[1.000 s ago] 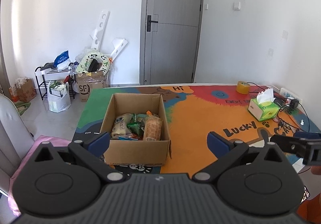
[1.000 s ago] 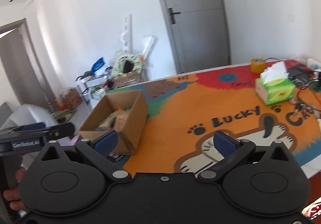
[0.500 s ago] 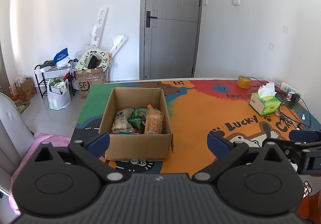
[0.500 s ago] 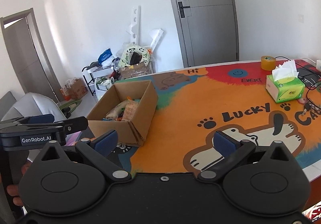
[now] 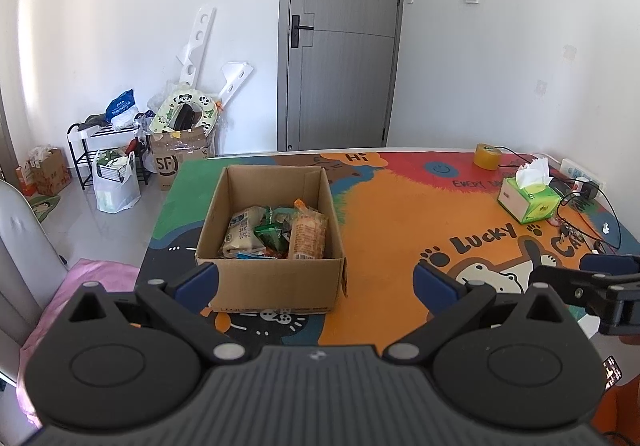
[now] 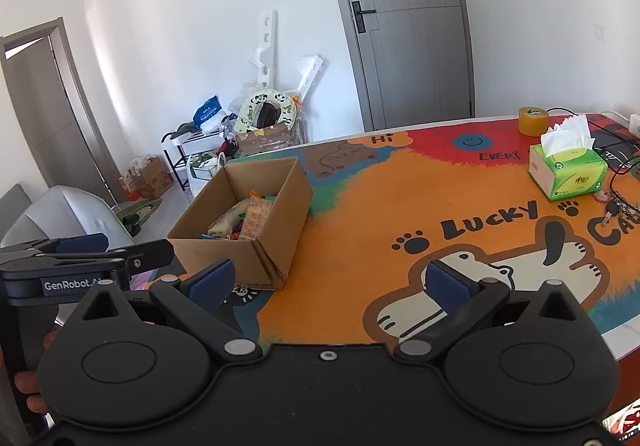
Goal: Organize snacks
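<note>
An open cardboard box stands on the left part of the colourful table mat. It holds several snack packets. The box also shows in the right wrist view, with the packets inside. My left gripper is open and empty, held back from the table's near edge in front of the box. My right gripper is open and empty, to the right of the box above the mat's near edge. Each gripper appears side-on in the other's view, the right one and the left one.
A green tissue box, a roll of tape, cables and keys lie at the table's right side. A grey door is behind. A rack, bags and boxes crowd the floor at left, by a grey chair.
Both grippers have drawn back and risen a little, so the box and table look farther away and lower. Both stay open and empty.
</note>
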`<act>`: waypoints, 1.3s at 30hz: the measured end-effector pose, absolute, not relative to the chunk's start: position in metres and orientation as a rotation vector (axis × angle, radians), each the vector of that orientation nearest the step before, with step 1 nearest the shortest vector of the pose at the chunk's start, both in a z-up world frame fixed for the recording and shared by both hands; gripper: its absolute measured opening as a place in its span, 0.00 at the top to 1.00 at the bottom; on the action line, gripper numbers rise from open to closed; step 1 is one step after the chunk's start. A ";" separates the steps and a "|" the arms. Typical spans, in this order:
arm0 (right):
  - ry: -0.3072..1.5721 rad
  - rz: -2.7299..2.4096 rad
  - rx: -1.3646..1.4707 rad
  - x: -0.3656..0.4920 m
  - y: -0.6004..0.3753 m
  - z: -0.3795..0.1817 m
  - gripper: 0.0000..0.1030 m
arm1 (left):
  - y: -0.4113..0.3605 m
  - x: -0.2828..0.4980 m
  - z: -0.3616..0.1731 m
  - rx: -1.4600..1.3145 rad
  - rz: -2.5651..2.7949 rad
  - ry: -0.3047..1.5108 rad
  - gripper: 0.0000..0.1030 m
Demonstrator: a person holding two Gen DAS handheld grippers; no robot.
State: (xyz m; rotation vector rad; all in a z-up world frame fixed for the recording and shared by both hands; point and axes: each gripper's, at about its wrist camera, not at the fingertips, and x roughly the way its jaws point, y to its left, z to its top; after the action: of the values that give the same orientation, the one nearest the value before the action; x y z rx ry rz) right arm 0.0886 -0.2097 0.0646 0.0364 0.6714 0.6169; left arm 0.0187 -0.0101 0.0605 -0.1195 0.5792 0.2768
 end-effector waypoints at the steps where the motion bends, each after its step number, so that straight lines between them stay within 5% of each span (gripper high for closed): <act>1: 0.673 0.618 0.037 0.088 -0.210 0.064 0.00 | -0.010 0.019 0.061 -0.122 0.277 0.579 0.00; 39: 0.681 0.614 0.019 0.093 -0.209 0.059 0.00 | -0.004 0.020 0.050 -0.138 0.280 0.594 0.00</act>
State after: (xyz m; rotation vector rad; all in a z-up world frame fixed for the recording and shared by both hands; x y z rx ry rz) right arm 0.0932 -0.2093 0.0587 0.0190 0.6805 0.6137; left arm 0.0195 -0.0040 0.0498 -0.1382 0.5942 0.2798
